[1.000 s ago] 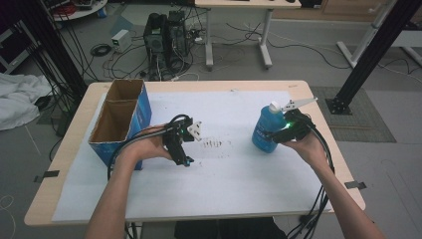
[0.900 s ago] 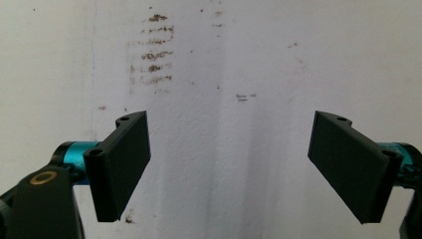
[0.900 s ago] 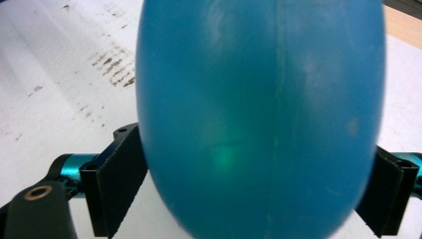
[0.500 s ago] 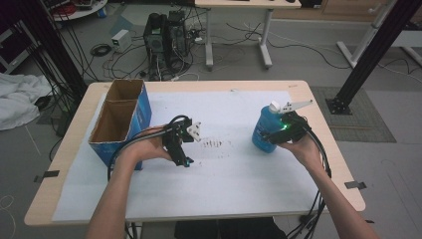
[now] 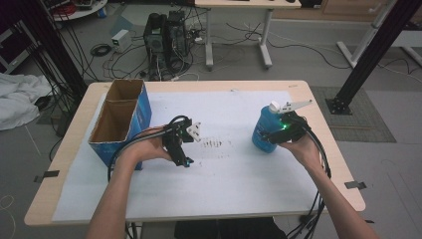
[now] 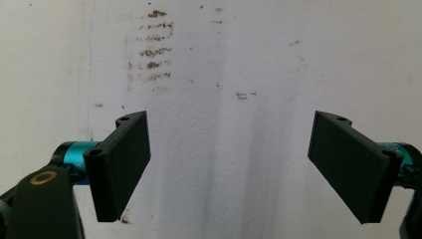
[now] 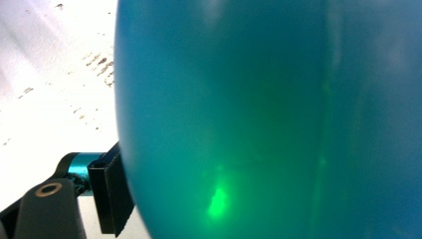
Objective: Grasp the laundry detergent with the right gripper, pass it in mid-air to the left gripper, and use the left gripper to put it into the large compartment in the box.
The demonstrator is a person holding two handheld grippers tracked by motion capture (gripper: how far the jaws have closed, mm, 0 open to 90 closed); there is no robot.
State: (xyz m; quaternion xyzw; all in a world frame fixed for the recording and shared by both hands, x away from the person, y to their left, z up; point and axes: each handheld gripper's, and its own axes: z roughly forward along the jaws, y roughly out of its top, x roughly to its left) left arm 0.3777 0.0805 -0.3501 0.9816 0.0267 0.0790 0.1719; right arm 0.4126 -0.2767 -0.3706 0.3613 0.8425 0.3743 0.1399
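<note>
Almost nothing has changed. The right claw (image 5: 272, 135) still squeezes the blue bottle (image 5: 263, 130) at the right of the surface (image 5: 239, 184). The left claw (image 5: 182, 158) stays wide apart over brown marks (image 5: 213, 144) mid-frame, beside the box (image 5: 119, 122).

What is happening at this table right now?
A person works at a table with a gripper in each hand. The right gripper is closed around a blue bottle with a white cap, standing at the right side. The left gripper is open with nothing between its fingers, over the white sheet near some dark marks. An open box stands at the left.
</note>
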